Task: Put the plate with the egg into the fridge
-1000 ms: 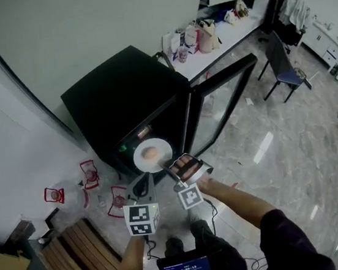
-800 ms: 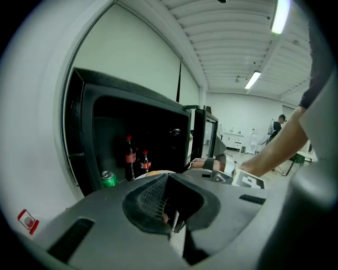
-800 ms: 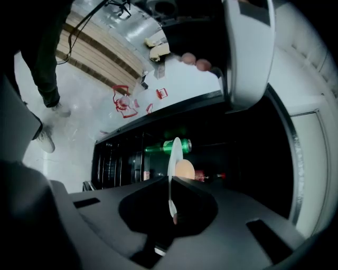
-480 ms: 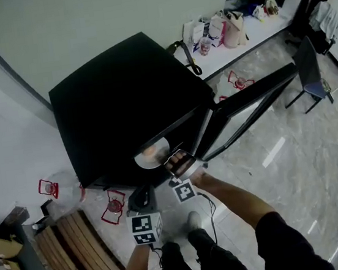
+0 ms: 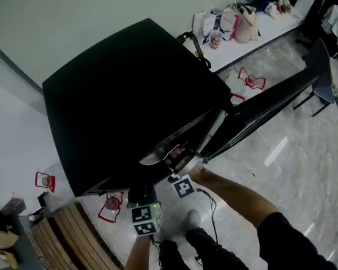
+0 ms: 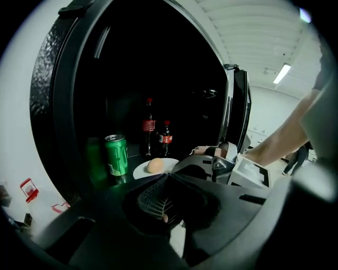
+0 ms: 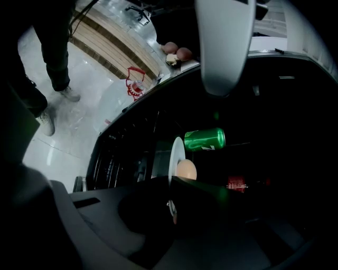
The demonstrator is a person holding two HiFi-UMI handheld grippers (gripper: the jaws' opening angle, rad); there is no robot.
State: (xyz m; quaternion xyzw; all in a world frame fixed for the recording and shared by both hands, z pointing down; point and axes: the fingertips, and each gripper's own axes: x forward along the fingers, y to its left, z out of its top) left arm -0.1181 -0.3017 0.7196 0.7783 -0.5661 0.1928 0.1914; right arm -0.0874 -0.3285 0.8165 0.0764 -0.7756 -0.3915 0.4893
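White plate (image 6: 141, 170): inside the fridge (image 5: 127, 99), lying flat and level near its front edge, beside the green can (image 6: 116, 154).
Egg (image 6: 155, 165): on the plate, long axis level.
Left gripper view: shows the plate's upper face, with cola bottles (image 6: 149, 132) deeper in the fridge.
Right gripper view: shows the plate edge-on.
Right claw (image 7: 171, 182): my jaws are pinched narrow on the plate's near rim.
Left claw (image 6: 168, 178): my jaws are together, empty, outside the fridge.
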